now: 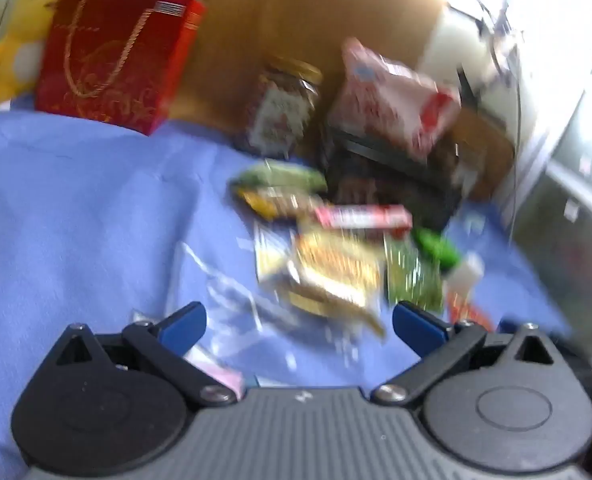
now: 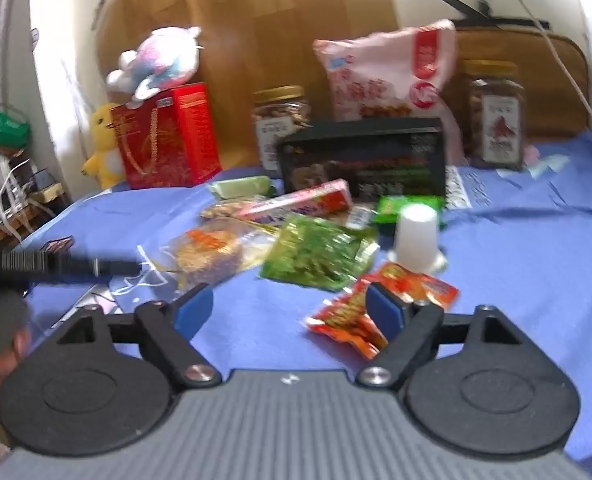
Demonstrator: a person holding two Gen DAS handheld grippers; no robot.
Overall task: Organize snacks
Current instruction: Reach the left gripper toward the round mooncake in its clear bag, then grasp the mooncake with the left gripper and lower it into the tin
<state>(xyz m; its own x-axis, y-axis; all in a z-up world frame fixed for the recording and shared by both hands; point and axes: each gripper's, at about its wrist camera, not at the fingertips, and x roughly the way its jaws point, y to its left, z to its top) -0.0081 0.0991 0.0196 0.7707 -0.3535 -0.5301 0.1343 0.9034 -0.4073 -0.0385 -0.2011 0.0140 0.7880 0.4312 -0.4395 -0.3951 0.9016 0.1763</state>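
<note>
Snacks lie on a blue cloth point(image 2: 516, 272). In the right wrist view: a green packet point(image 2: 316, 254), a clear bag of orange snacks point(image 2: 212, 252), a pink-red box point(image 2: 296, 204), a red-orange packet point(image 2: 356, 316), a white cup point(image 2: 416, 236), a black box point(image 2: 364, 160), a pink bag point(image 2: 388, 72) and two jars point(image 2: 282, 120) point(image 2: 496, 116). My right gripper point(image 2: 292, 312) is open and empty, its right finger over the red-orange packet. My left gripper point(image 1: 300, 324) is open and empty, just short of the clear bag point(image 1: 336, 276). The left view is blurred.
A red gift box point(image 2: 168, 136) stands at the back left with plush toys on it point(image 2: 156, 60) and beside it point(image 2: 104, 144). Cardboard point(image 2: 276, 20) leans behind. A brown case point(image 2: 536, 80) sits at the back right. The other gripper's black body point(image 2: 56, 264) reaches in from the left.
</note>
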